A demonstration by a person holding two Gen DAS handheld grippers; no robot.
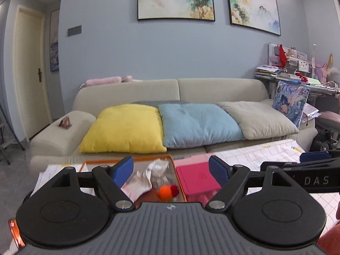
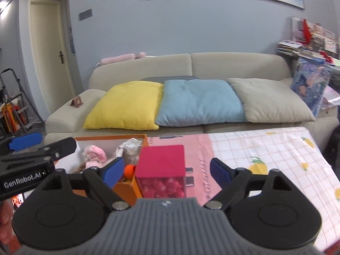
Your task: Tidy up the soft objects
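Observation:
An orange box (image 2: 125,188) on the table holds soft things: a pink plush toy (image 2: 95,154), a pale sock (image 1: 139,183), a crinkled clear bag (image 1: 159,171) and an orange knitted ball (image 1: 165,191). A pink-lidded clear box (image 2: 162,165) with pink pieces inside stands right of it. My left gripper (image 1: 171,171) is open and empty above the orange box (image 1: 127,160) and the pink box (image 1: 196,177). My right gripper (image 2: 164,171) is open and empty, with the pink box between its blue pads. Each gripper shows at the edge of the other's view.
The table carries a pink and checked cloth (image 2: 265,150). Behind it a beige sofa (image 2: 191,68) holds yellow (image 2: 127,104), blue (image 2: 199,102) and grey (image 2: 269,99) cushions. A stepladder (image 2: 14,104) stands at the left, a cluttered desk (image 1: 297,74) at the right.

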